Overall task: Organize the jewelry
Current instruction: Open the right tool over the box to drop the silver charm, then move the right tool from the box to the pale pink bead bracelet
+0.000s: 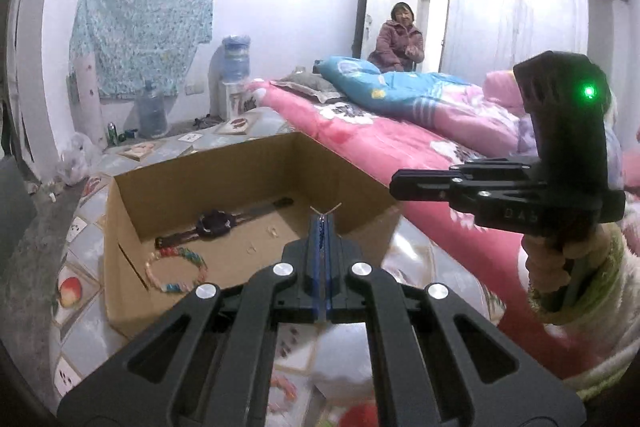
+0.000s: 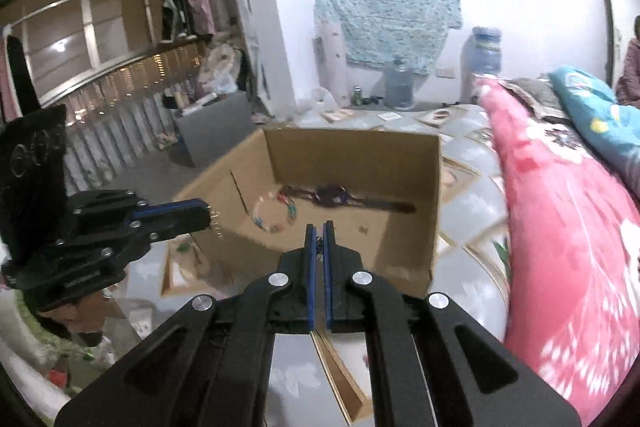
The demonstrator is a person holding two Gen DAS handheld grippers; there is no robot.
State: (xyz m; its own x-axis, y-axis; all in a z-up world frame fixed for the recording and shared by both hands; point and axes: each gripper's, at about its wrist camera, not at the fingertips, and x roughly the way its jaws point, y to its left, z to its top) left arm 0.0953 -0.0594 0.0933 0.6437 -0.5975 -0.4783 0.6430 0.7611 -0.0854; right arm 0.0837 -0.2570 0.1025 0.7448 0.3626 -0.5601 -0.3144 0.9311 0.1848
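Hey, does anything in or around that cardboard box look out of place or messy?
Mostly no. The cardboard box stands upright, with a colourful bead bracelet and a dark watch lying loose on its floor. Small pale bits are scattered beside them; what they are is unclear.

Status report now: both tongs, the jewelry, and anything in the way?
Left tongs shut on a thin gold piece. Right tongs shut on a small dark chain. Beaded bracelet and watch lie in the cardboard box. Path to box clear.
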